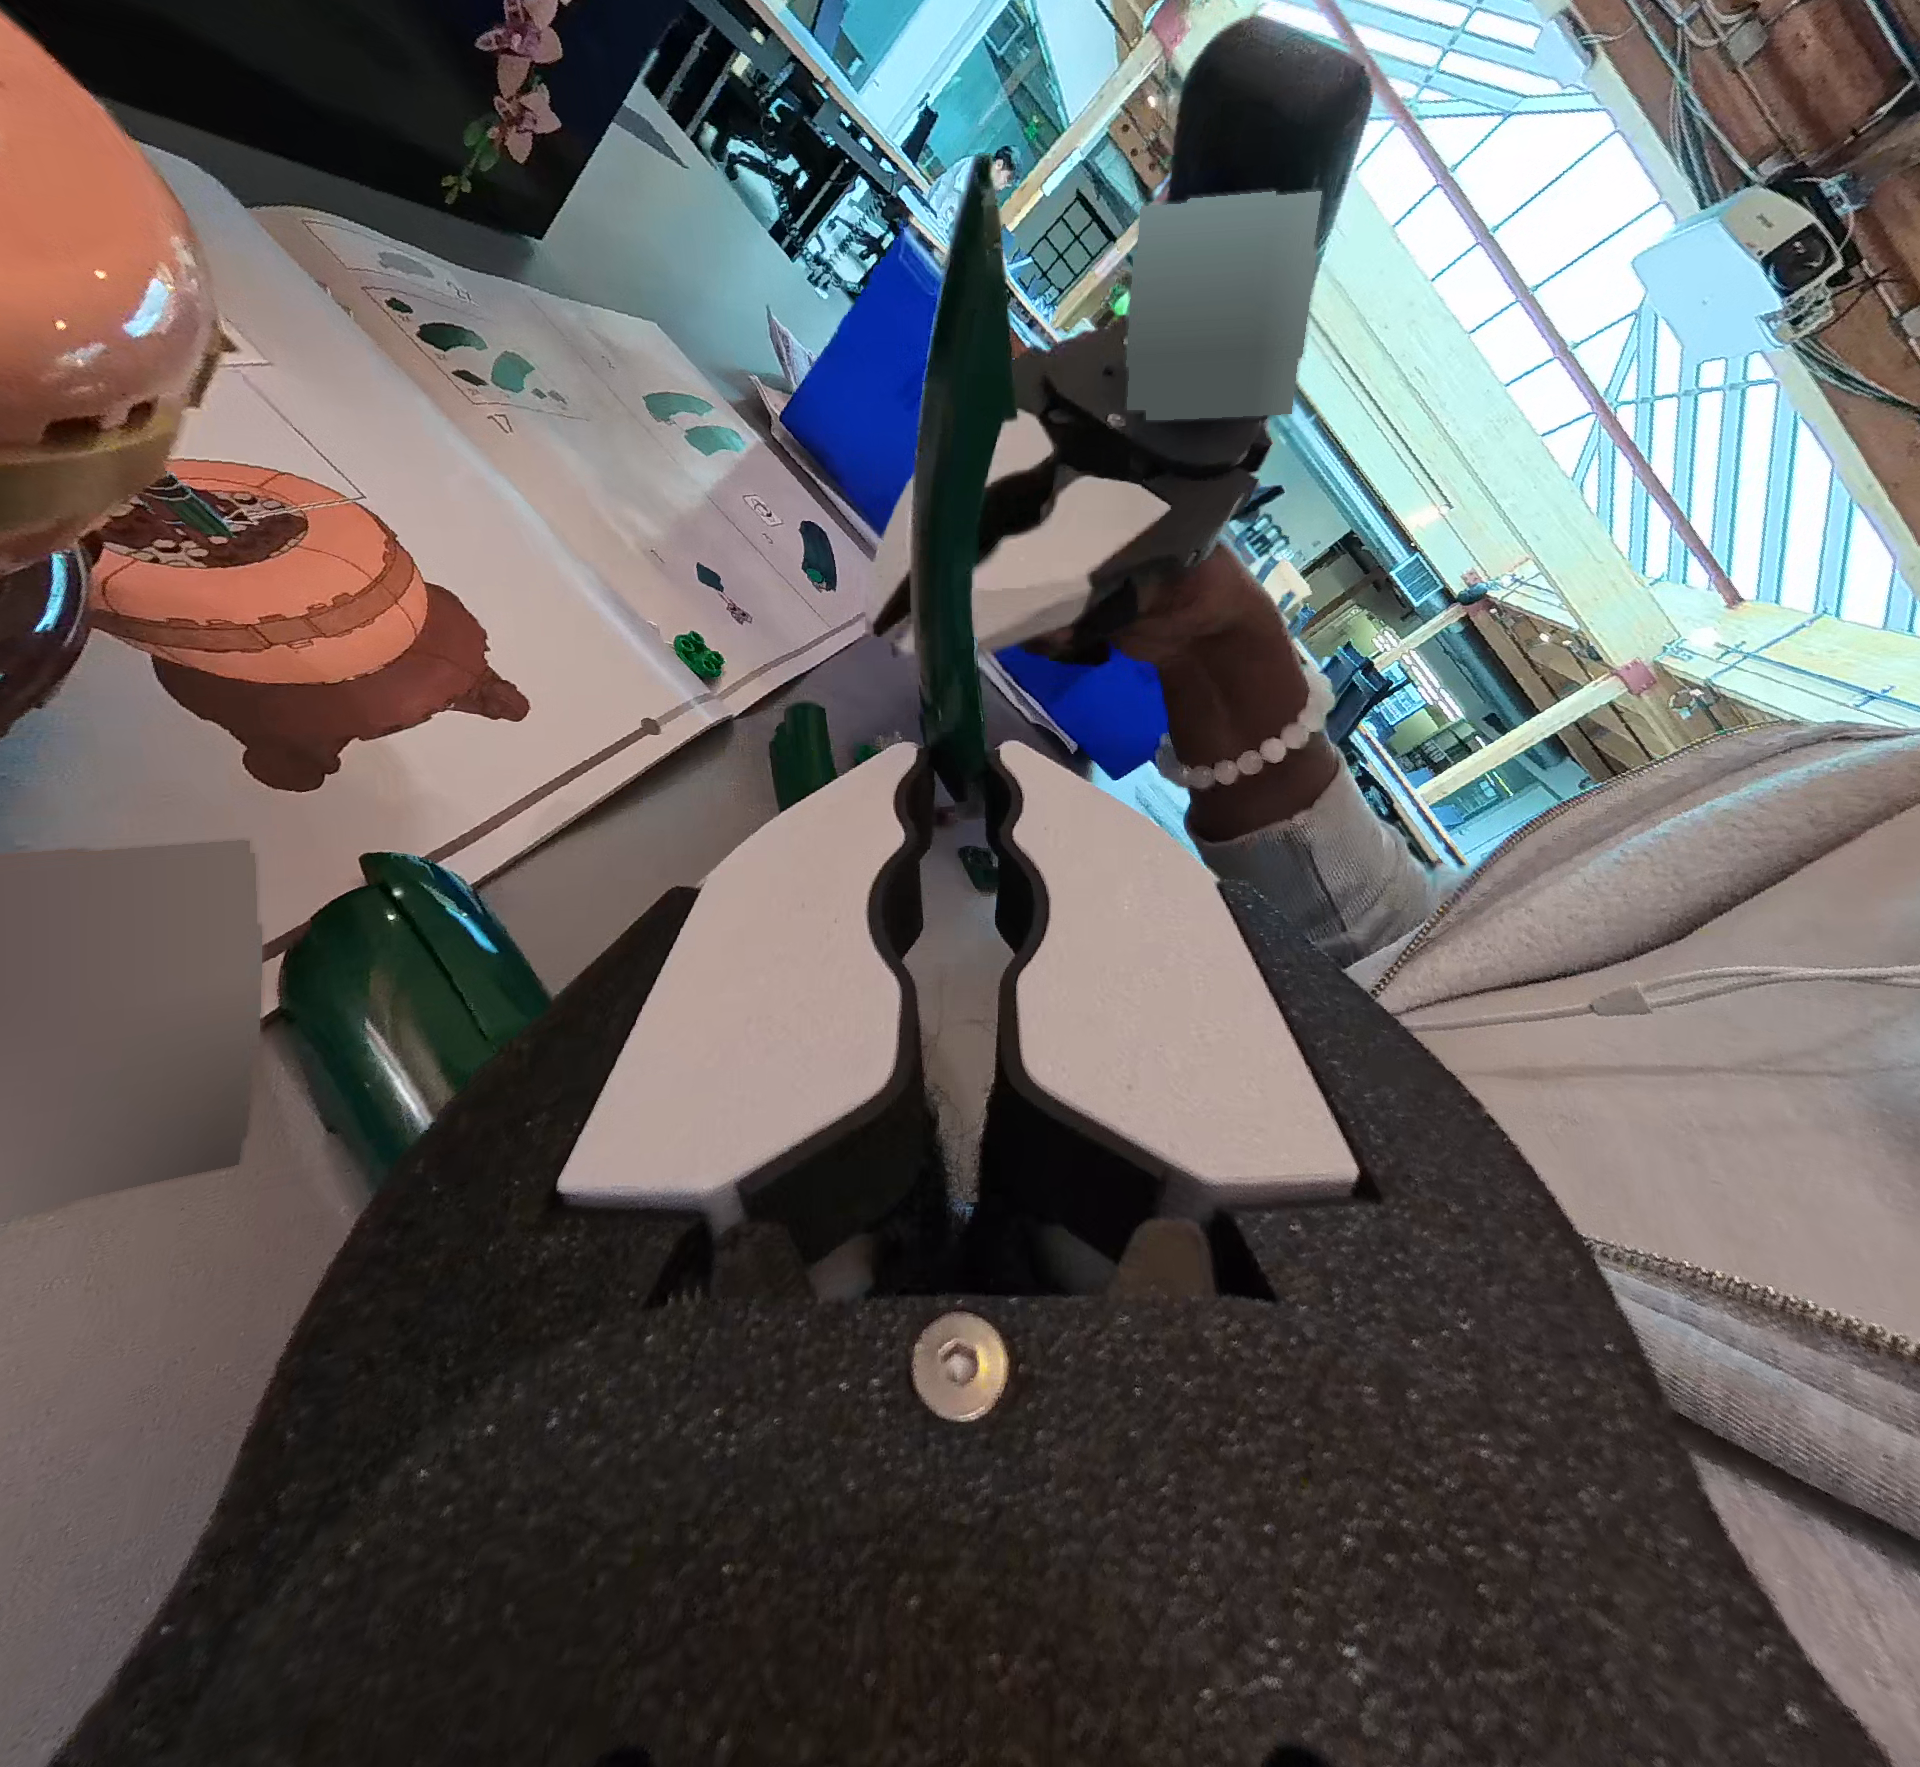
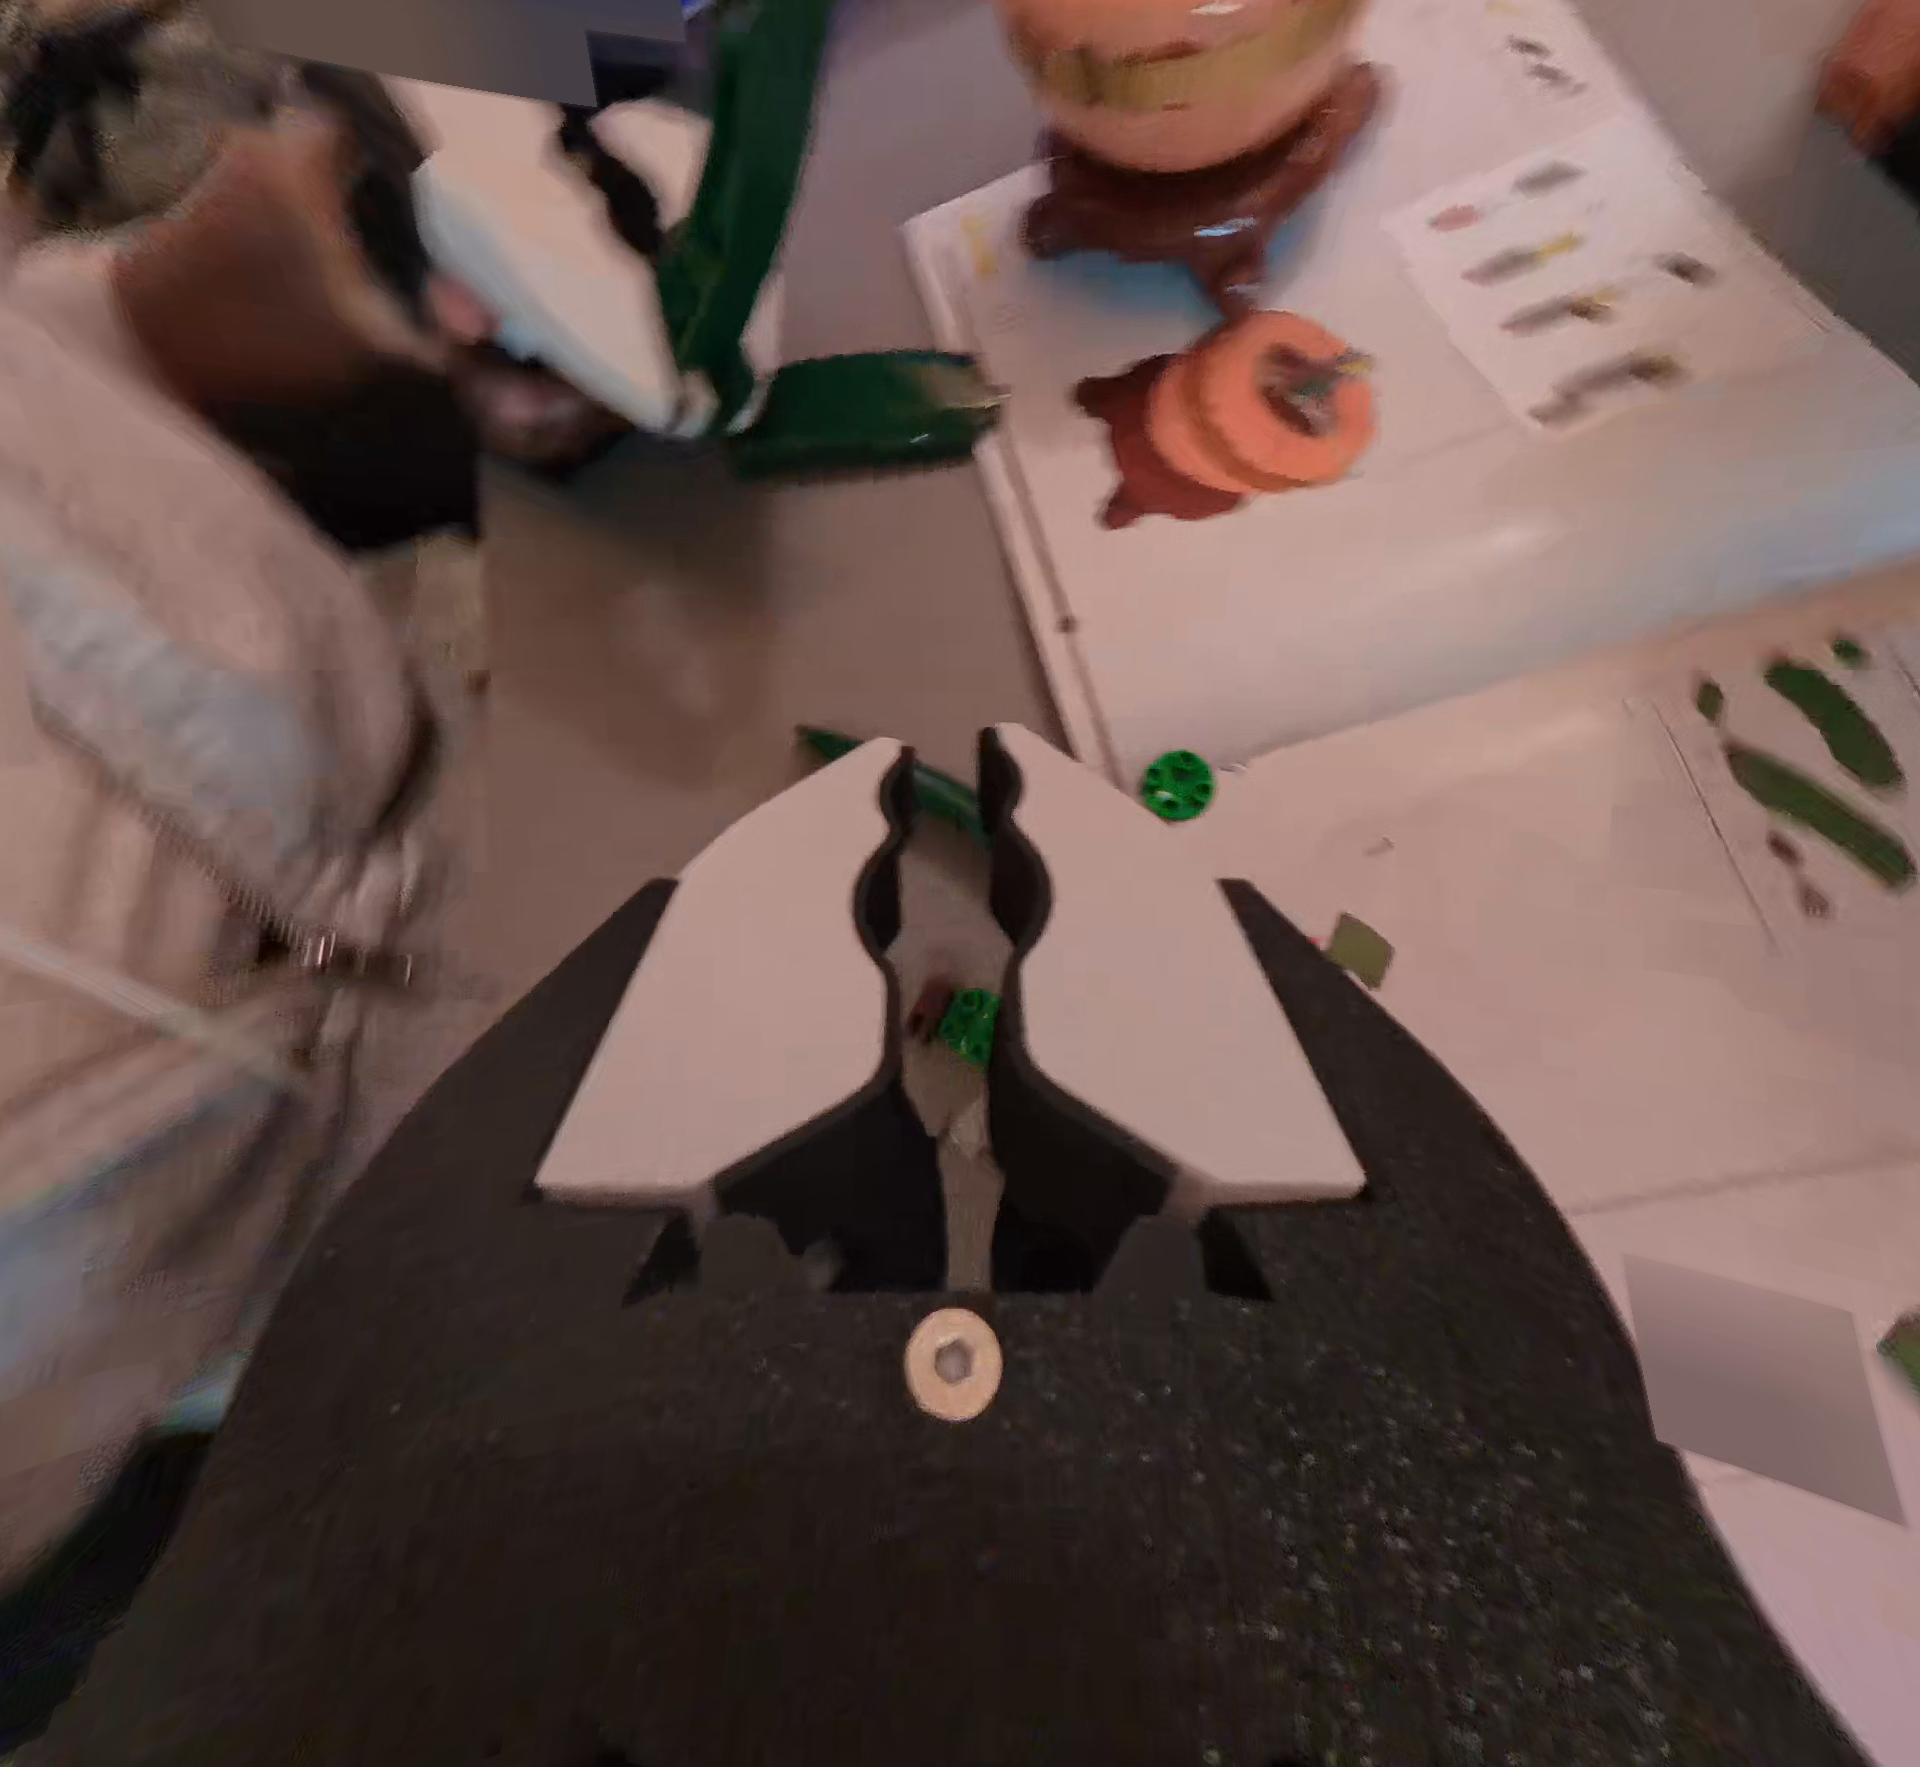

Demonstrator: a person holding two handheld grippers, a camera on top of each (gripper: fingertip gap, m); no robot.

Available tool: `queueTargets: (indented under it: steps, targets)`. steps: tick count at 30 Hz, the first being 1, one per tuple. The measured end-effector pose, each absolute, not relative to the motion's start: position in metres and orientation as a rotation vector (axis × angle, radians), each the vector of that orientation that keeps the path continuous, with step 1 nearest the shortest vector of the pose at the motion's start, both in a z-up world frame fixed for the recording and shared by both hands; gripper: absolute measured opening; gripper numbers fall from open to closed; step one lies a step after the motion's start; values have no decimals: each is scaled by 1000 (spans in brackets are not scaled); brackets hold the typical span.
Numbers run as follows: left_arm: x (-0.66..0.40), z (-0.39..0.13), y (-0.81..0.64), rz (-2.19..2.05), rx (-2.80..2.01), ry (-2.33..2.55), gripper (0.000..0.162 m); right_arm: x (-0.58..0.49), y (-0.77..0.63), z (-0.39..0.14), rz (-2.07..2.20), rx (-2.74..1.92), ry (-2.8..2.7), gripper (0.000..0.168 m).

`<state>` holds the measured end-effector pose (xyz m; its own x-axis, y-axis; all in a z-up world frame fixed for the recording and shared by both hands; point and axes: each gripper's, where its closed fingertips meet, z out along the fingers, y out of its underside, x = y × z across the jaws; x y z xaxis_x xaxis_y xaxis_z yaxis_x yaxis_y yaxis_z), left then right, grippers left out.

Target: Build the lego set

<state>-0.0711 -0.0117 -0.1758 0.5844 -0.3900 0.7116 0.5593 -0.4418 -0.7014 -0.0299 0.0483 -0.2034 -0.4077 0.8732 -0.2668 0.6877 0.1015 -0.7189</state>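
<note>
My left gripper (image 1: 961,767) is shut on the base of a long dark green leaf (image 1: 966,470) and holds it upright above the table. It also shows in the right wrist view (image 2: 696,413), holding the same leaf (image 2: 748,190). My right gripper (image 2: 940,751) has its jaws a narrow gap apart with nothing clearly between them. A dark green piece (image 2: 935,798) lies just beyond its tips, and a small bright green piece (image 2: 971,1026) shows through the gap. The right gripper (image 1: 894,621) hangs raised behind the leaf. The peach pot (image 2: 1195,24) on its brown stand sits on the open manual (image 2: 1351,574).
A round green piece (image 2: 1176,787) lies at the manual's edge. Large dark green leaf pieces (image 1: 405,990) rest by the manual (image 1: 468,491), and another (image 2: 862,413) lies near the left gripper. The set box (image 1: 416,3) and a blue box (image 1: 862,398) stand behind. A person's jacket (image 1: 1662,990) is close by. Left tips to right tips: about 8 cm.
</note>
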Motion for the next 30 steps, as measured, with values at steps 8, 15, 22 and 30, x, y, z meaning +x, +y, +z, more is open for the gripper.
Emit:
queueTargets:
  steps: [8, 15, 22, 30]
  targets:
    - [-63, -167, -18, -1097, -1684, -83, 8, -27, 26, -217, 567, -711, -2864, 37]
    - [-68, -169, -20, -1106, -1664, -127, 8, -35, 20, -247, 448, -813, -2885, 9]
    - [-81, -156, -19, -1163, -1532, -212, 8, -66, 25, -97, 2064, -1431, -1571, 8]
    - [-63, -140, -12, -1249, -1454, -171, 8, -84, 25, -120, 2330, -1715, -1051, 8]
